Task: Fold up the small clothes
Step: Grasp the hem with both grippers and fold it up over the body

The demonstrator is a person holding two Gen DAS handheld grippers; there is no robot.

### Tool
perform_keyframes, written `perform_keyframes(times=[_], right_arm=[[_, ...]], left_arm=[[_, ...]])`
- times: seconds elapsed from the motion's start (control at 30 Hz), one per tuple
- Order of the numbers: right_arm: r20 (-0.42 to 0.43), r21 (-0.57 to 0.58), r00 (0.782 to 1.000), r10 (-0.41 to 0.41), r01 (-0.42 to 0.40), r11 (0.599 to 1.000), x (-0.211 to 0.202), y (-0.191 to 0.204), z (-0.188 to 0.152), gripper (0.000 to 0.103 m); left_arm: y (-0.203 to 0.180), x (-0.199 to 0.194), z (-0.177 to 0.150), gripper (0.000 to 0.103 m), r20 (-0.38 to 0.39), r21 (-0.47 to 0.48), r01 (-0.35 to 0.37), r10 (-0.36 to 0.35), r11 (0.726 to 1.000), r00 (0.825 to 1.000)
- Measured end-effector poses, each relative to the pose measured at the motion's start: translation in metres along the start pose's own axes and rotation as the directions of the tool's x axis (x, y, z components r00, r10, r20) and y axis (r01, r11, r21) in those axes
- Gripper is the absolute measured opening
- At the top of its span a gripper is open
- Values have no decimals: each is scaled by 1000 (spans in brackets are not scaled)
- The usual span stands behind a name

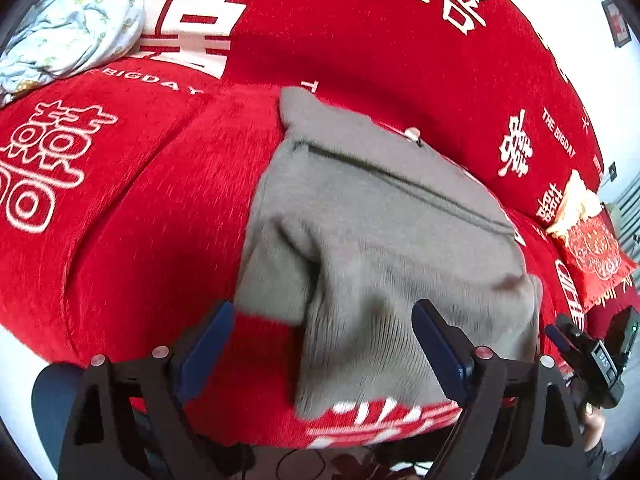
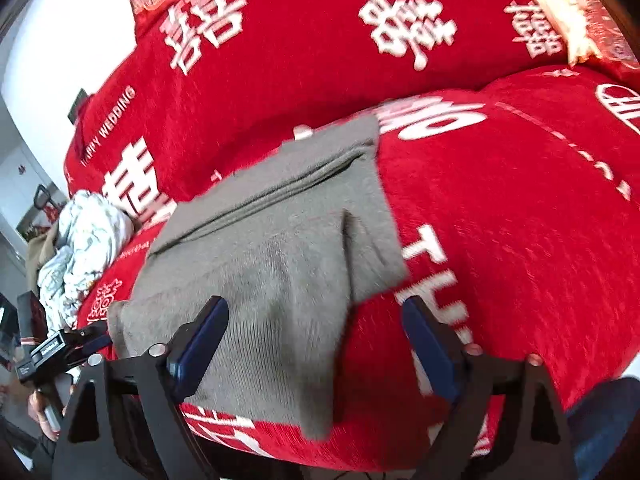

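Note:
A grey knitted garment (image 1: 384,216) lies folded on the red sofa seat, its ribbed hem at the front edge; it also shows in the right wrist view (image 2: 280,248). My left gripper (image 1: 322,344) is open, its jaws wide apart just above the garment's near left corner, holding nothing. My right gripper (image 2: 316,340) is open, jaws wide apart over the garment's near right edge, holding nothing. The right gripper also shows at the far right of the left wrist view (image 1: 592,352), and the left gripper at the far left of the right wrist view (image 2: 56,352).
The red sofa cover (image 1: 160,200) has white characters. A crumpled light floral cloth (image 1: 72,24) lies at the sofa's left end, also in the right wrist view (image 2: 84,240). A red and cream cushion (image 1: 592,248) sits at the right end.

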State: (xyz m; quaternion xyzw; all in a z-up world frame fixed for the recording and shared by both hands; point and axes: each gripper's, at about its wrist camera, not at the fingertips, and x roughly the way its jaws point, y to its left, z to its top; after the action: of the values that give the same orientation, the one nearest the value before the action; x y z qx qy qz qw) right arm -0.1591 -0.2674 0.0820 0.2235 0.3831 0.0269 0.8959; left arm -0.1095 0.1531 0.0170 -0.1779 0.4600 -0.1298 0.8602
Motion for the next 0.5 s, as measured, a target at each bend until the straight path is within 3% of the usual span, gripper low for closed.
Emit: perform_keyframes(times=[0.1,0.27,0.4,0.5], right_arm=[[29,-38,999,-14,15,999,-10,1,-10,91],[67,-135,997,-36,45,990,-9,13,-20,91],[58,-152,998,-26,35,988,-1,15,-29,91],[28,-186,999,-35,40,982,11,18,-32,85]], left_arm=[[-3,1,-15,91,-20,9,-4,4,1000,1000],[-30,7,-28,91,-12,115,-35,36,993,999],[-40,10,-34,91,31,167,-85,81,982,996],[-33,18,-35,91,6,146,-74,74,987,997]])
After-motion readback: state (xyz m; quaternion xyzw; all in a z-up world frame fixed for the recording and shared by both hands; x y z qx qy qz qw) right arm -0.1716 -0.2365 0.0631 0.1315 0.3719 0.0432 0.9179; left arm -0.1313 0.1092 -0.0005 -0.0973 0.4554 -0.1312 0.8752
